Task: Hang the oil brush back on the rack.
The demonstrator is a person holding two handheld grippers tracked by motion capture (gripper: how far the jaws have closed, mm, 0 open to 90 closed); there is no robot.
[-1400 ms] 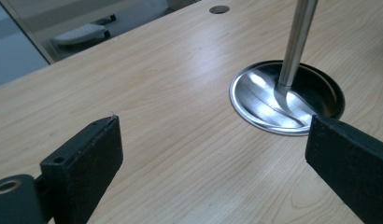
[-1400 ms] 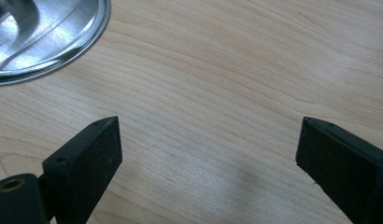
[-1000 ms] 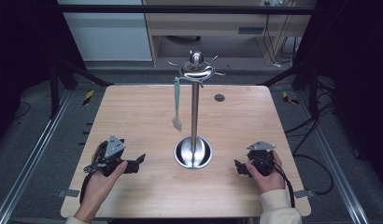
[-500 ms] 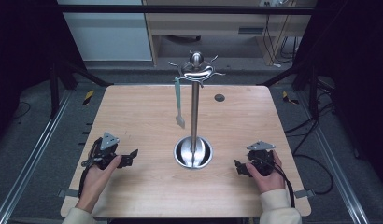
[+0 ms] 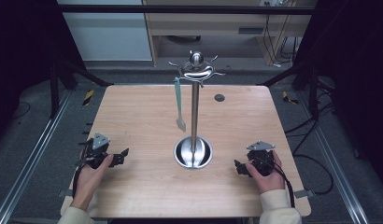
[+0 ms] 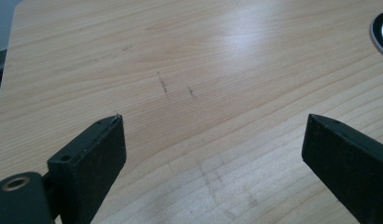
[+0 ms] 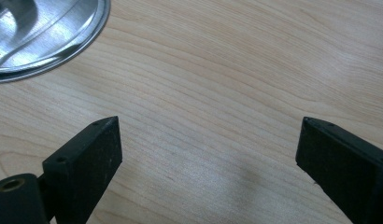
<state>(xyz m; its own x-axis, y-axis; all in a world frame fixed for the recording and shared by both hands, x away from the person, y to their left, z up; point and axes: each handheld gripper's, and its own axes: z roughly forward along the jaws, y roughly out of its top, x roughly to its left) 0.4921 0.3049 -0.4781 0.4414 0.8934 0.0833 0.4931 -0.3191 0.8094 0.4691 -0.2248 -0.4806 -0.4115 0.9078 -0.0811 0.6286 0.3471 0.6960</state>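
Sliding toward the frame's lower left, the left tool [image 5: 118, 157] is resting wide open on the surface [image 5: 143, 116], gripping nothing. Lower right, the right tool [image 5: 240, 168] (equally spread, empty) is sitting near the stand [image 5: 194, 116], where a spatula [image 5: 179, 103] is hanging.

Two black jaws of the left hand-held gripper [image 6: 213, 154] rise from the bottom corners, set wide apart with nothing between them. Behind and beneath them lies a pale wooden desk [image 6: 194, 60] with fine grain and a few short dark scratch marks near the middle. At the upper right edge, a curved sliver of a shiny metal base [image 6: 382, 29] is cut off by the frame.
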